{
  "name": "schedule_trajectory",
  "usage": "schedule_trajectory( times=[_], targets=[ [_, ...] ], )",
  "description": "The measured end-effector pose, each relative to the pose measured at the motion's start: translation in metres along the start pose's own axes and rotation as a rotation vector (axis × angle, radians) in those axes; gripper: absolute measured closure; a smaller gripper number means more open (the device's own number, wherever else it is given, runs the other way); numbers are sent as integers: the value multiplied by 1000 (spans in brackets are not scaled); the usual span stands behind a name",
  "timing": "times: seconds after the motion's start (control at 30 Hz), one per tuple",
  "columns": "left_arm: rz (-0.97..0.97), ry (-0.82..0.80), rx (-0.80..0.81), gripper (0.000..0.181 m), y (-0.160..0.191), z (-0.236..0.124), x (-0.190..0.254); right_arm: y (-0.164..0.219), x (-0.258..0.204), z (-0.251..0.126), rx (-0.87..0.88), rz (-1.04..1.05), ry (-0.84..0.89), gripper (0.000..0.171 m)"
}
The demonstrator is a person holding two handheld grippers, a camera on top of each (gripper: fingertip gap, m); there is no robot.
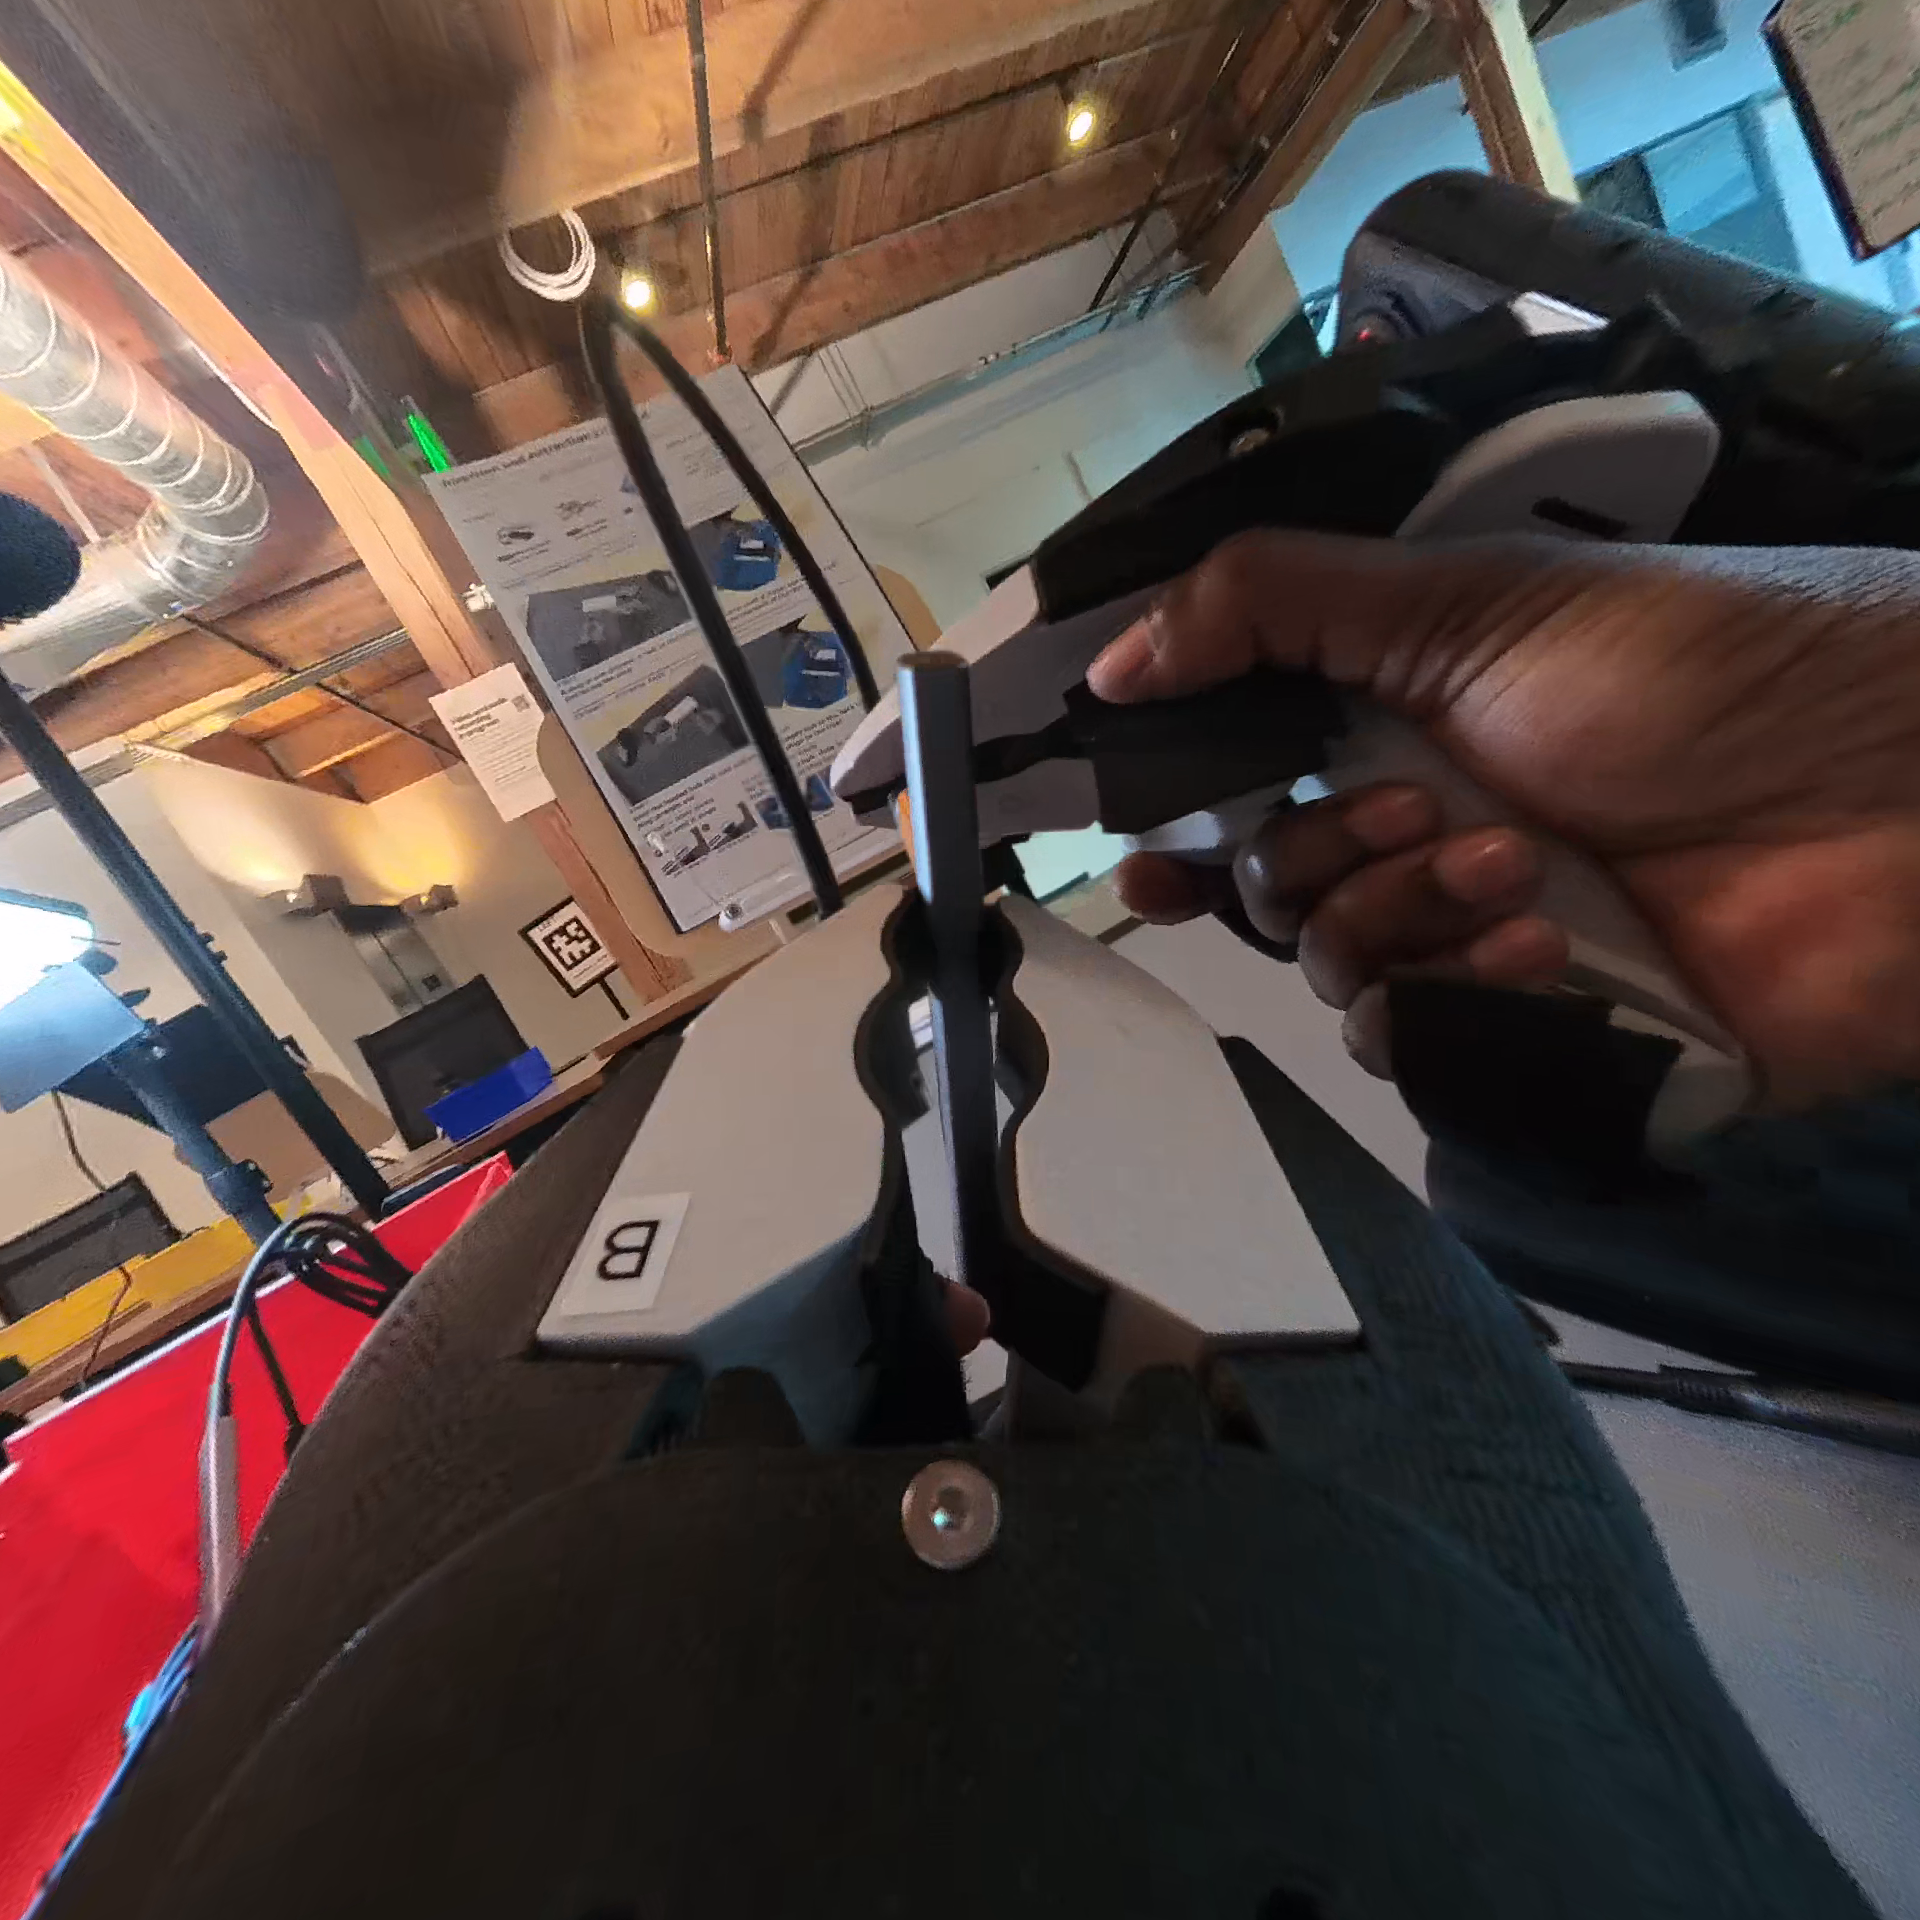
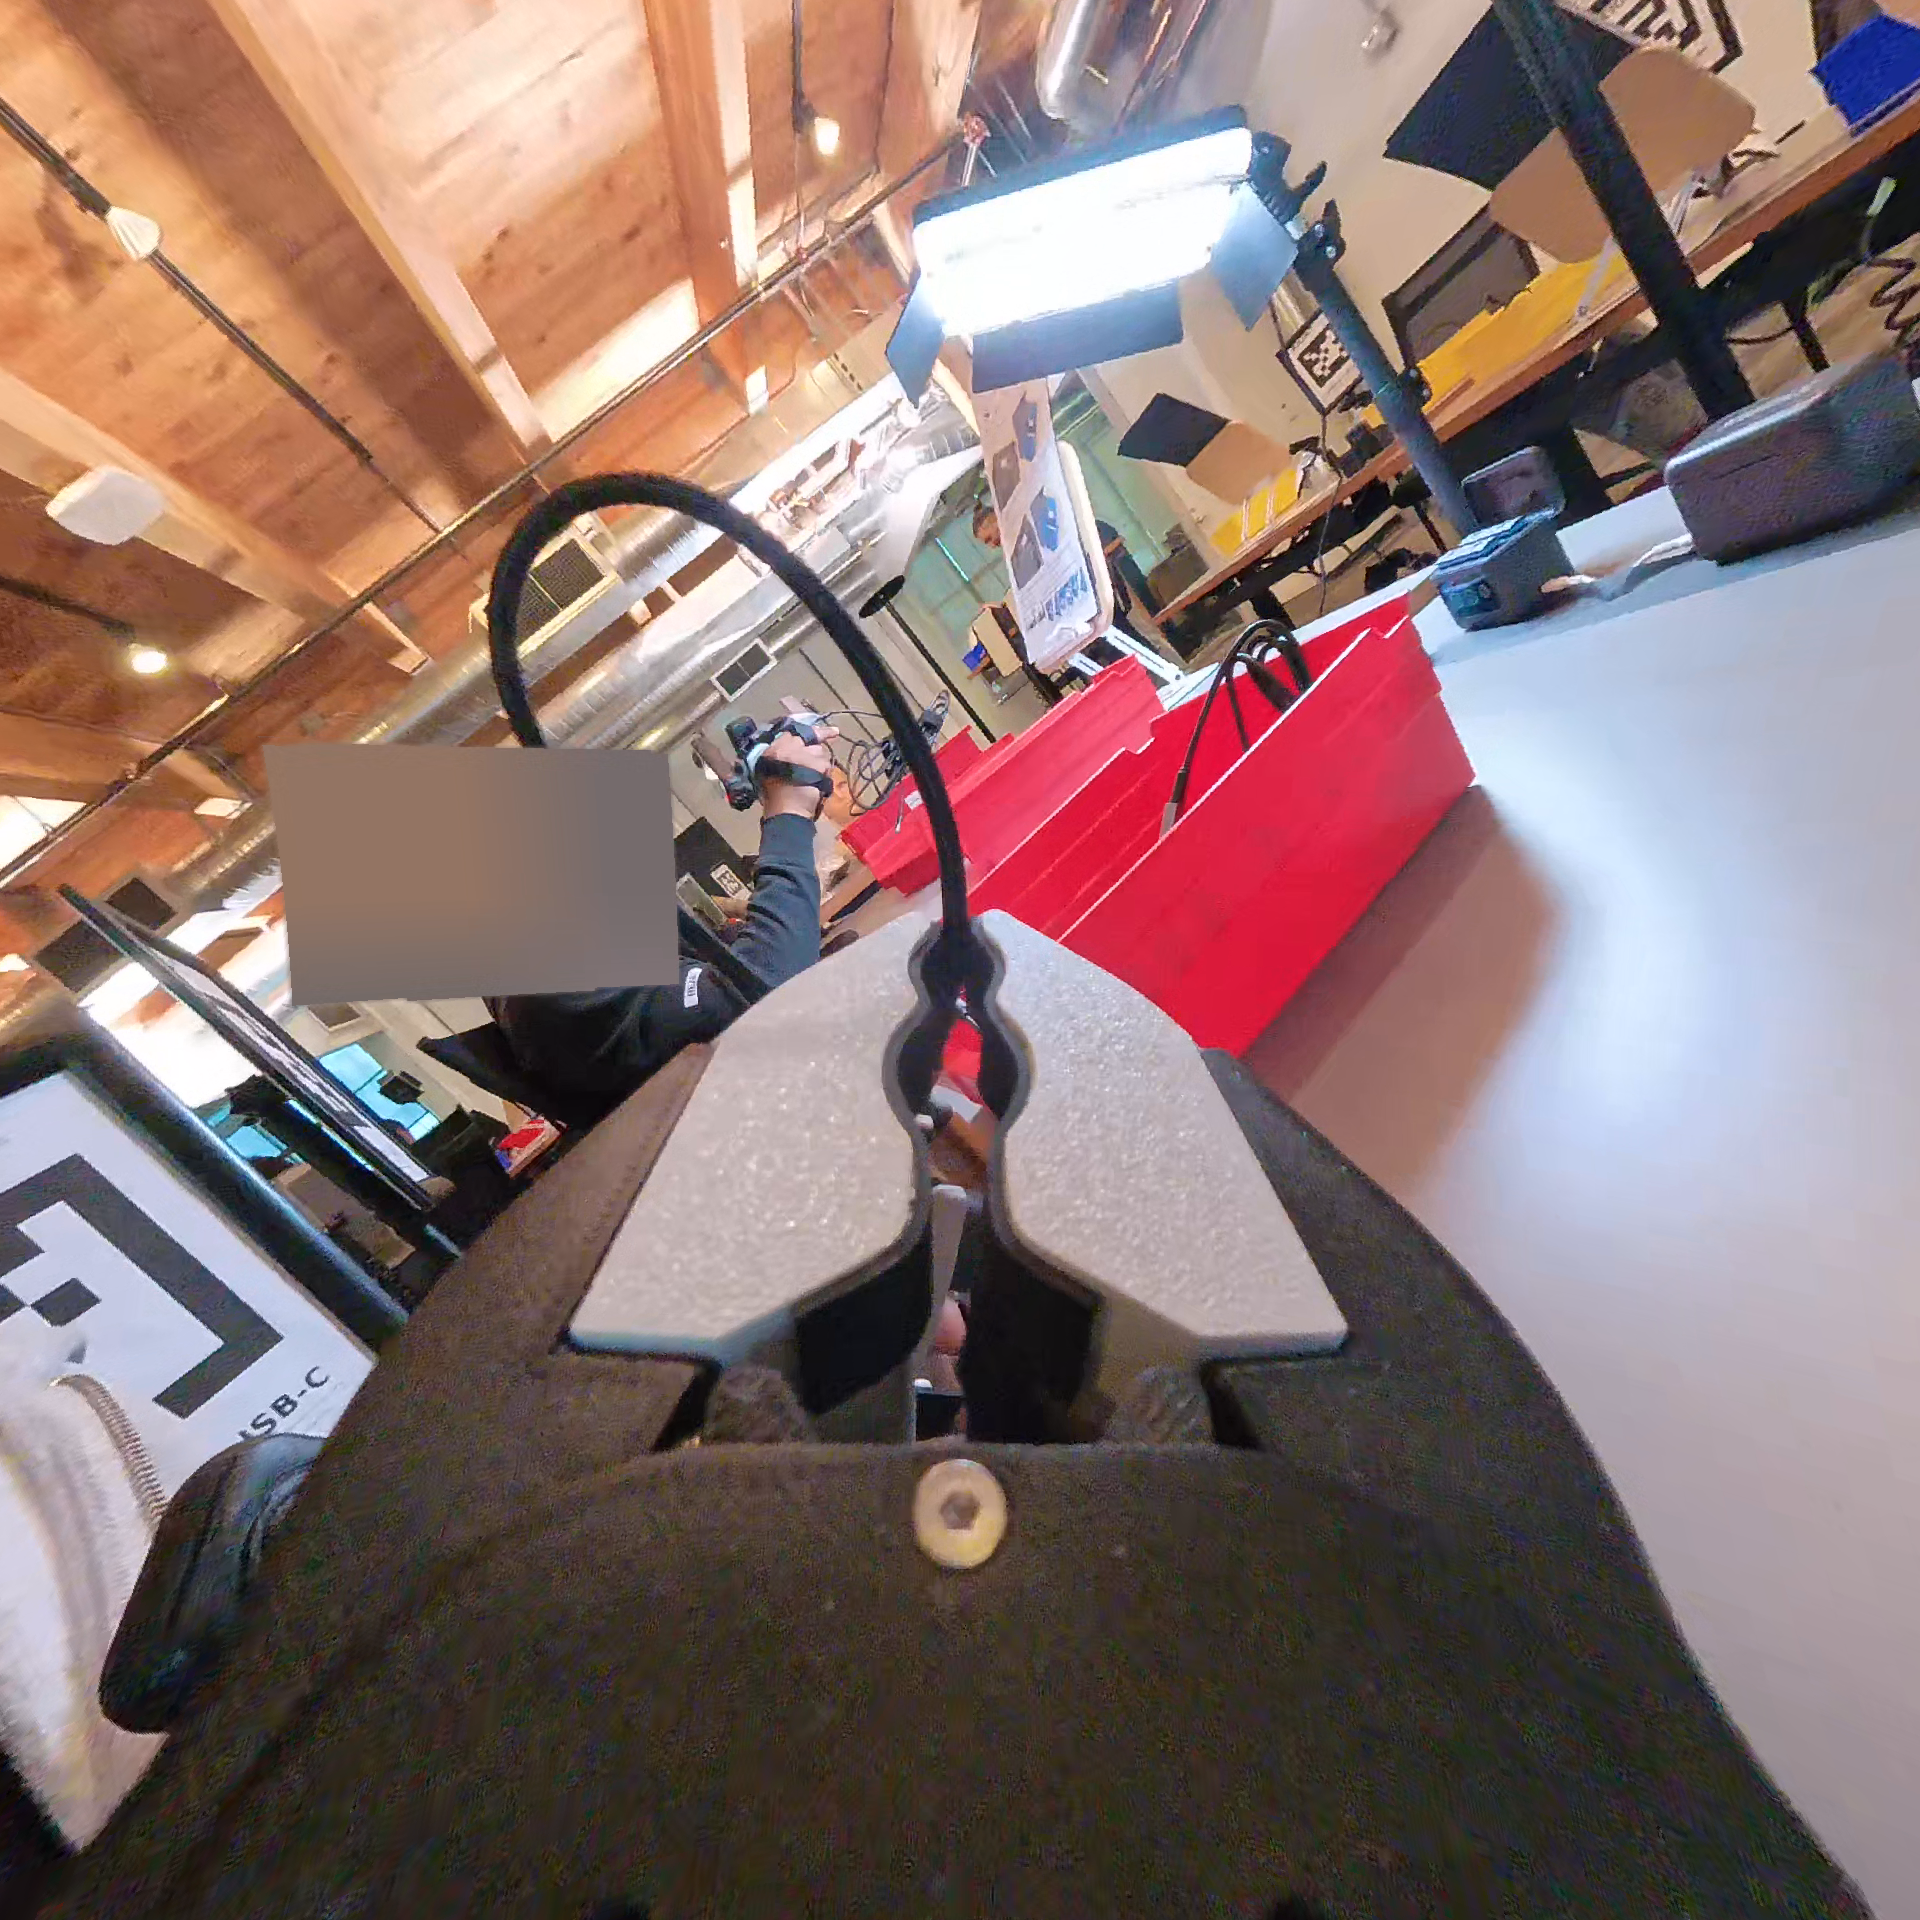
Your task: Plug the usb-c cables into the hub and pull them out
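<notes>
In the left wrist view my left gripper (image 1: pixel 951 920) is shut on the hub (image 1: pixel 935 748), a thin dark grey slab seen edge-on that sticks up past the fingertips. My right gripper (image 1: pixel 883 795), held by a hand (image 1: pixel 1507 790), comes in from the right with its tips against the hub's side. A black usb-c cable (image 1: pixel 665 499) loops up behind the hub. In the right wrist view my right gripper (image 2: pixel 956 945) is shut on that black braided cable (image 2: pixel 644 488), which arcs up and left. The plug and the hub's ports are hidden.
Red bins (image 2: pixel 1247 810) holding more cables stand on the grey table (image 2: pixel 1662 935), also at lower left in the left wrist view (image 1: pixel 94 1507). Dark boxes (image 2: pixel 1797 457) sit at the far right. A lit lamp (image 2: pixel 1081 239) hangs above; its stand pole (image 1: pixel 156 987) rises at left. Spacing between my two grippers at the tips: around 4 centimetres.
</notes>
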State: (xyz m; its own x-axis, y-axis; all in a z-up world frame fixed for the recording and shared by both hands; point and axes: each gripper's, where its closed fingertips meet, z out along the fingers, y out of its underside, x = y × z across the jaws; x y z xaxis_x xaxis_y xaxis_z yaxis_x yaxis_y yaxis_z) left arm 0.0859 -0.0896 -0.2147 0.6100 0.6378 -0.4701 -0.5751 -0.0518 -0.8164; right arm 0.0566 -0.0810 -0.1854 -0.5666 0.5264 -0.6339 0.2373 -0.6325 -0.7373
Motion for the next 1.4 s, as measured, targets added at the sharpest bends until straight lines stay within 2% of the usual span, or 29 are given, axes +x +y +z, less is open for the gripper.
schedule_trajectory(
  times=[0.13,0.27,0.3,0.37,0.53,0.73,0.83,0.9,0.93,1.23,1.4],
  targets=[
    [12,5,1,170,0,0,0,-1,7,0,7,76,-24,171],
    [-111,91,-28,170,4,4,-1,-4,1,-5,-17,-92,7,168],
    [-140,94,-10,170,2,4,-4,-4,-7,-6,-12,-85,-19,168],
    [-137,76,60,170,-6,0,-9,0,-17,-8,-33,74,-97,168],
    [-59,64,84,170,-9,0,-2,4,-14,-17,-2,263,-162,148],
    [-49,30,63,170,-7,3,-5,17,-13,-19,-51,315,-180,119],
    [-48,36,50,170,-5,4,-4,22,-21,-18,-40,322,-220,128],
    [-28,40,43,170,-5,5,-2,27,-21,-16,-47,281,-217,154],
    [-25,47,32,170,-3,5,-1,26,-23,-16,-41,262,-219,159],
    [-6,2,28,170,-4,3,-3,20,-20,-10,0,199,-166,161],
    [-50,22,66,170,-8,0,-3,15,-18,-9,17,261,-196,161]
  ],
)
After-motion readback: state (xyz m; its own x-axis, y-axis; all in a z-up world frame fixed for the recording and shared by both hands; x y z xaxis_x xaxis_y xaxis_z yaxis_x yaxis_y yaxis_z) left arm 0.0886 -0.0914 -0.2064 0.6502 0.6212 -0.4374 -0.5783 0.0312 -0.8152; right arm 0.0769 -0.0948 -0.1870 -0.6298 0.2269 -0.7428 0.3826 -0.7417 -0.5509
